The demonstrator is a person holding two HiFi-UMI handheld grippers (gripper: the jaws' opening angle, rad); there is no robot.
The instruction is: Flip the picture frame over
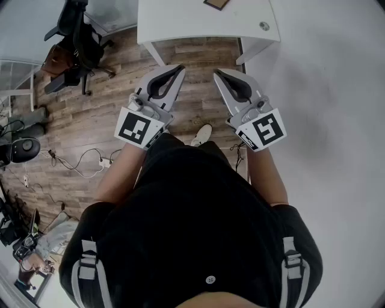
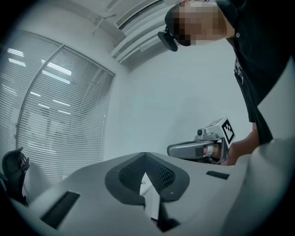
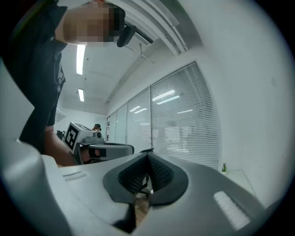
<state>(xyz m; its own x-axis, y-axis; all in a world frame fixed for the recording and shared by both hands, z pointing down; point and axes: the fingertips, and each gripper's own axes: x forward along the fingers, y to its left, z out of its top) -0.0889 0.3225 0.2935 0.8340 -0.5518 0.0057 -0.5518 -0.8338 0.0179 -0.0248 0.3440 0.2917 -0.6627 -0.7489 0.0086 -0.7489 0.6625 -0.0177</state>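
Note:
The picture frame [image 1: 216, 3] is a brown shape cut off by the top edge of the head view, lying on a white table [image 1: 192, 24]. Both grippers are held level in front of the person's body, over the wooden floor and short of the table. The left gripper [image 1: 180, 70] is shut with nothing between its jaws, and its closed tips [image 2: 145, 155] point at a blank wall. The right gripper [image 1: 217, 73] is shut and empty too, its tips [image 3: 148, 154] aimed toward windows with blinds. Each gripper shows in the other's view: the right gripper [image 2: 198, 150] and the left gripper [image 3: 106, 150].
A small round object [image 1: 264, 26] lies on the table's right corner. A black office chair [image 1: 78, 36] stands at the left, with cables [image 1: 84, 161] on the floor below it. The person's shoe [image 1: 202, 135] shows between the grippers. A white wall [image 1: 325, 90] runs along the right.

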